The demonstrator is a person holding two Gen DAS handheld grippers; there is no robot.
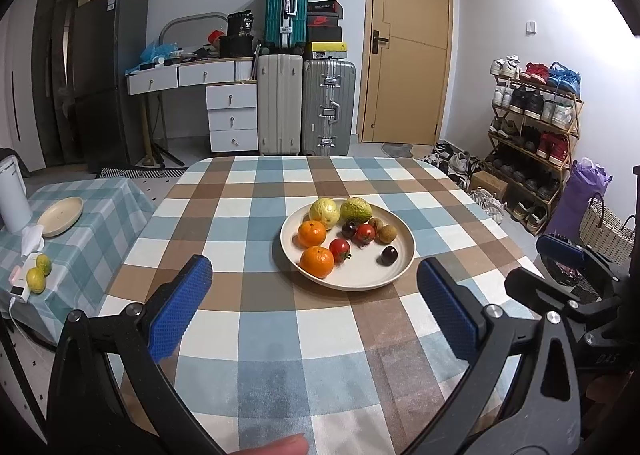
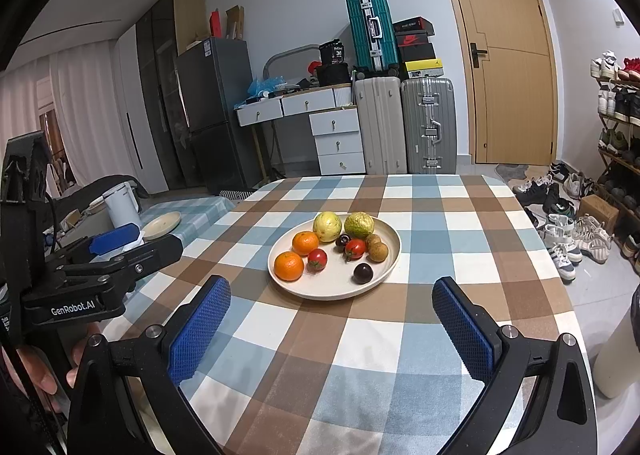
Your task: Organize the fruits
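A cream plate point(image 1: 396, 271) point(image 2: 384, 275) stands mid-table on the checked cloth. It holds two oranges point(image 1: 317, 261) point(image 2: 289, 265), a yellow guava point(image 1: 324, 213) point(image 2: 327, 226), a green guava point(image 1: 355, 210) point(image 2: 359, 225), two red tomatoes point(image 1: 339, 249) point(image 2: 317, 259), dark plums point(image 1: 389, 255) point(image 2: 363, 273) and brown longans point(image 1: 387, 233) point(image 2: 378, 251). My left gripper point(image 1: 314, 287) is open and empty, short of the plate. My right gripper point(image 2: 332, 309) is open and empty, also short of the plate.
A low side table at the left carries an empty cream plate point(image 1: 61, 216) point(image 2: 162, 224), a white kettle point(image 1: 12, 195) point(image 2: 122, 204) and two green-yellow citrus fruits point(image 1: 39, 273). Suitcases point(image 1: 304, 107), a door and a shoe rack point(image 1: 532, 127) stand beyond the table.
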